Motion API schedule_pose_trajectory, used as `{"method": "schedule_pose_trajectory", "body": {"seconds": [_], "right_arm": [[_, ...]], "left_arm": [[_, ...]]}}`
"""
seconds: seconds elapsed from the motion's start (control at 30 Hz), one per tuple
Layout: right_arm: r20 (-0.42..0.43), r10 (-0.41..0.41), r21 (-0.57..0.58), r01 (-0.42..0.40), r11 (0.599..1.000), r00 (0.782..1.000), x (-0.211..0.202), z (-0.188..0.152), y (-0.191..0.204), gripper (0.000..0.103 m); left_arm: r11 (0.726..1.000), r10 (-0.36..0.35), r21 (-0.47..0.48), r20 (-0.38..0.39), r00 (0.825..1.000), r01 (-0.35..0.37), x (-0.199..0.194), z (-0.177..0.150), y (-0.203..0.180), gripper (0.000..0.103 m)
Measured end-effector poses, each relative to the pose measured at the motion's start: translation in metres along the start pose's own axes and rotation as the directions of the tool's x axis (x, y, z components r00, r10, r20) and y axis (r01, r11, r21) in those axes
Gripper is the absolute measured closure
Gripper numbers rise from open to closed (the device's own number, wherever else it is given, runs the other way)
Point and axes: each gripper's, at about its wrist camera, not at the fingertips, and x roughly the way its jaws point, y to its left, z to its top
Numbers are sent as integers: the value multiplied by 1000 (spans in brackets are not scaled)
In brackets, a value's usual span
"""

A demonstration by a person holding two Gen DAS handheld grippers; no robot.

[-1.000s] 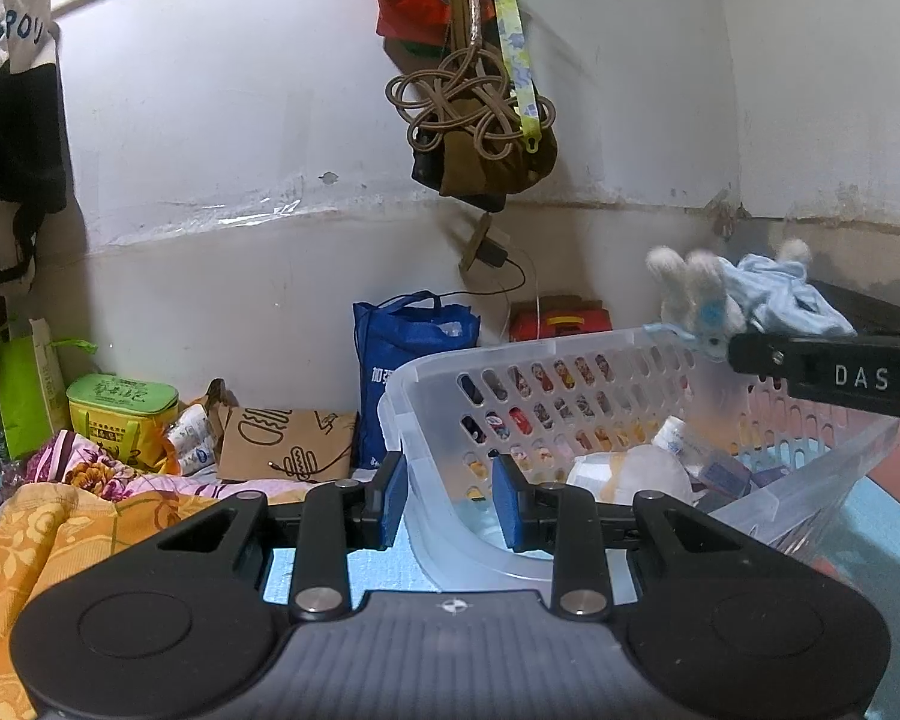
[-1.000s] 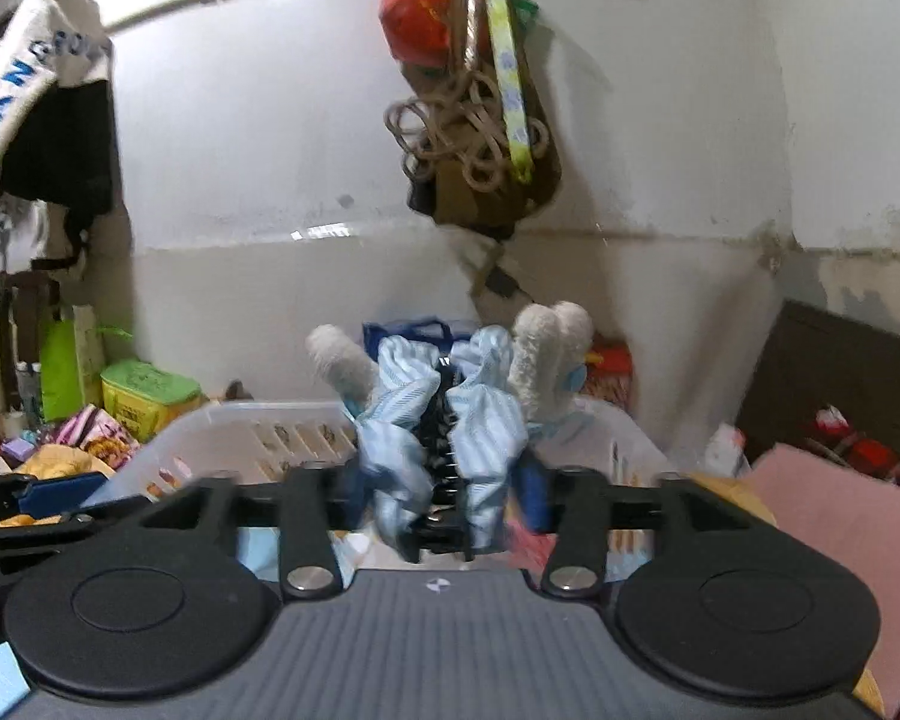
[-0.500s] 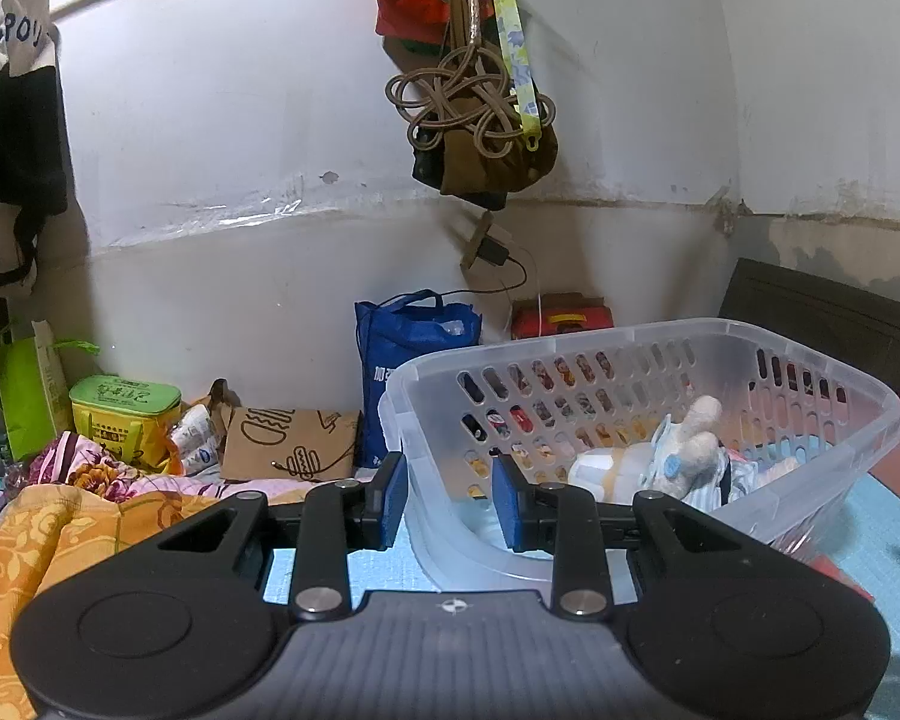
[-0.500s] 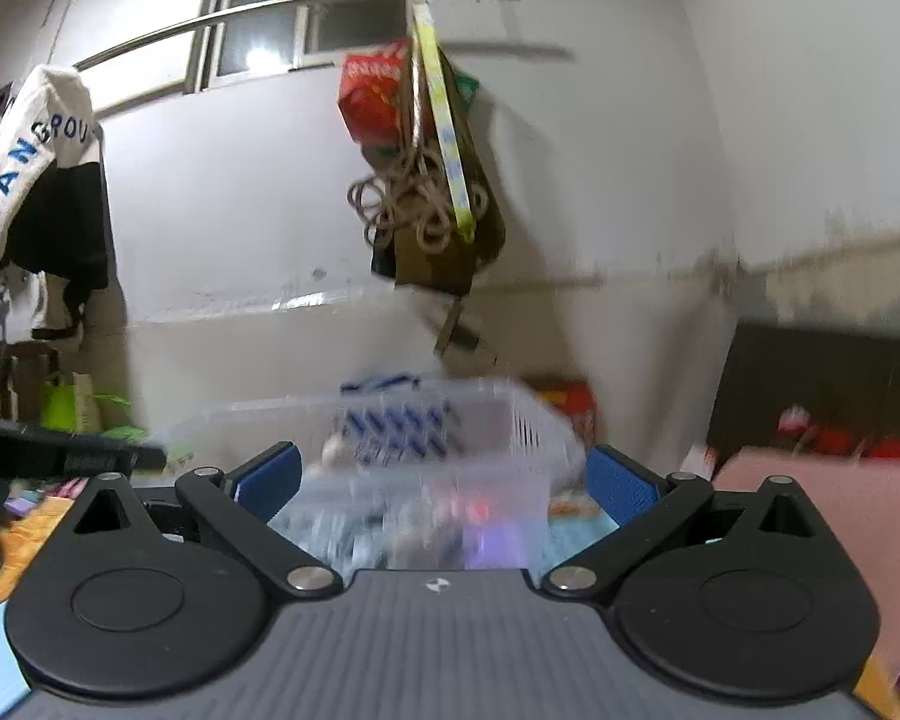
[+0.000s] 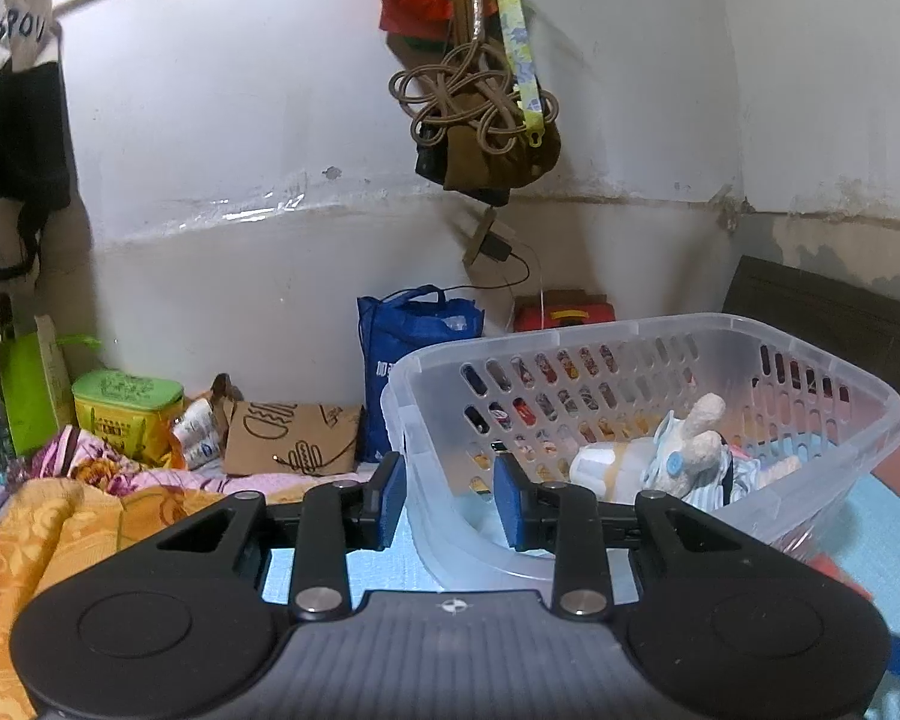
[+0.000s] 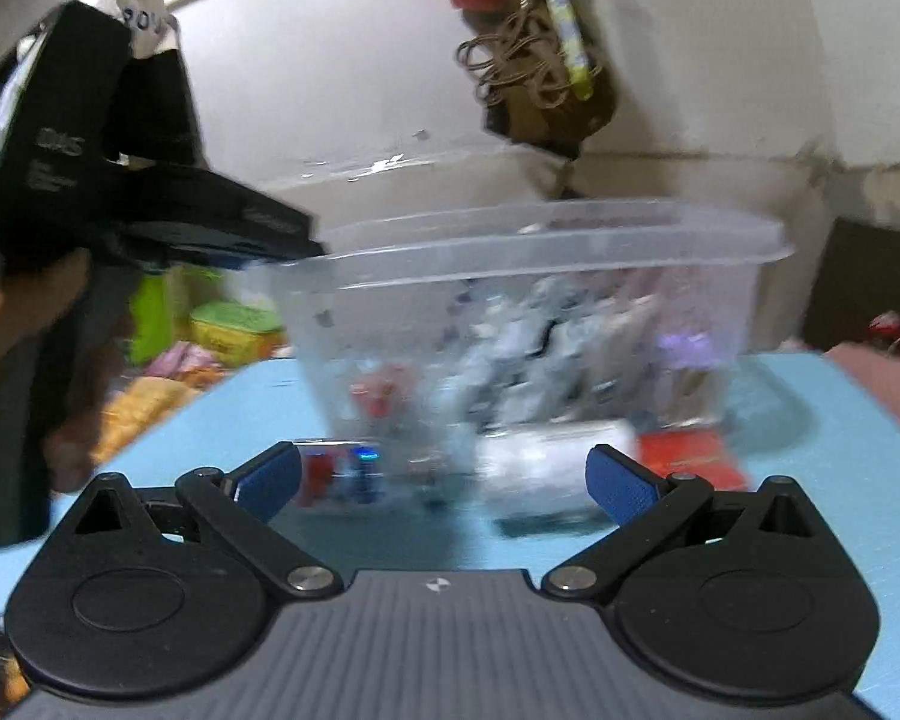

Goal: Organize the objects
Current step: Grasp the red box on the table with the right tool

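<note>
The basket (image 5: pixel 648 324) wall is sitting btwn the left gripper (image 5: pixel 449 501) pads, blocking it from closing fully. Its open top is giving free room above the plush toy (image 5: pixel 693 447) and bottle (image 5: pixel 606 465) inside. Ahead of the wide-spread right gripper (image 6: pixel 444 480), blurry items are lying on the blue mat (image 6: pixel 858 432) in front of the basket.

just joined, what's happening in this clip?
A person with two handheld grippers is sorting items into a clear plastic basket. The left gripper grips the basket's near wall. The right gripper is open and empty, low over the blue mat. A plush bunny hair clip lies inside the basket.
</note>
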Motion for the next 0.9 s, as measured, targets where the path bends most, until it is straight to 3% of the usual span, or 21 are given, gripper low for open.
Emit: {"method": "schedule_pose_trajectory", "body": {"seconds": [0.27, 0.4, 0.47, 0.53, 0.63, 0.73, 0.9], "right_arm": [[-82, -24, -60, 19, 998, 996, 17, -4, 27, 0], [-30, -21, -32, 21, 999, 999, 0, -7, 10, 0], [27, -81, -51, 83, 995, 996, -11, -7, -7, 0], [31, -142, -46, 144, 989, 989, -13, -2, -28, 0], [-15, -211, 34, 212, 977, 977, -12, 4, -72, 0], [-129, -274, 76, 285, 955, 953, -5, 6, -101, 0], [-212, -225, 28, 236, 971, 951, 5, 4, -104, 10]], "left_arm": [[1000, -1, 4, -4, 1000, 1, 0, 0, 0, 67], [1000, -6, 6, -9, 1000, 6, -1, 1, 0, 67], [1000, -7, 7, -10, 1000, 7, 1, 3, 0, 67], [1000, -8, 5, -10, 1000, 8, 1, 4, 0, 67], [1000, -8, 3, -8, 1000, 8, 2, 3, 1, 67], [1000, -8, 0, -6, 1000, 8, 1, 4, 0, 67], [1000, -9, 1, -8, 1000, 9, 2, 5, -2, 67]]}}
